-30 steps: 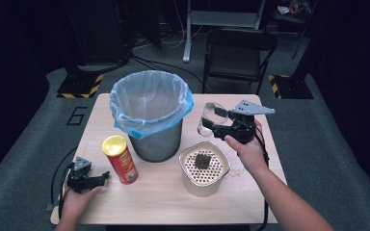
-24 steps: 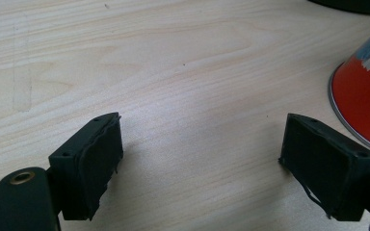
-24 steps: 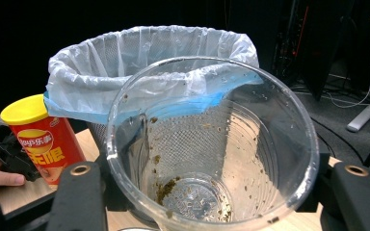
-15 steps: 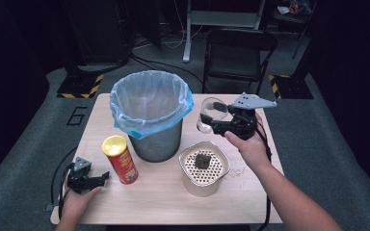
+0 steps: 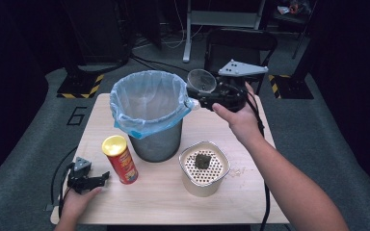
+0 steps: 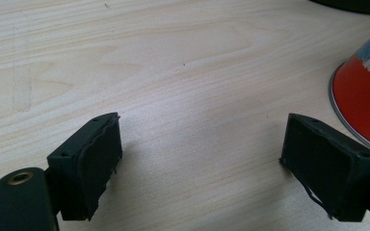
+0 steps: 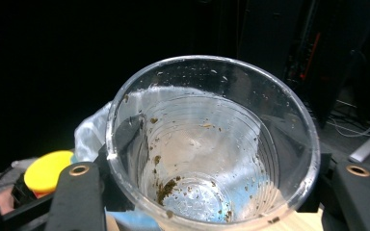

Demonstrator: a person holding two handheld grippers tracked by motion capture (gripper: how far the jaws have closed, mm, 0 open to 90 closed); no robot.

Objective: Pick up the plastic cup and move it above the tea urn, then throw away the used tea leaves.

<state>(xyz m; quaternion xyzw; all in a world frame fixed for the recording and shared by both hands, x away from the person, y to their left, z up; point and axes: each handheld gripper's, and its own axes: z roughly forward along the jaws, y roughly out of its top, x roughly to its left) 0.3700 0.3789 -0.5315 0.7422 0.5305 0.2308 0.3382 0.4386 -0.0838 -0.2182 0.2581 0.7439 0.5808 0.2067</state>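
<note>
Right tool (image 5: 197,97) clamped on cup (image 5: 202,81), mouth tipped, just right of bin (image 5: 147,113) rim; left tool (image 6: 200,163) wide, idle.

Large "6" marked on grey floor (image 5: 19,144) left of tabletop (image 5: 250,202), approx at (image 5: 76,116), dark strokes, readable from high view. Red can (image 5: 120,161) w/ yellow lid: label print too small/blurred to read; in left gripper view only coloured label scraps at can edge (image 6: 366,91), no legible letters. Yellow-black hazard stripes on floor at back, left (image 5: 79,89) & right (image 5: 279,79): no wording.
</note>
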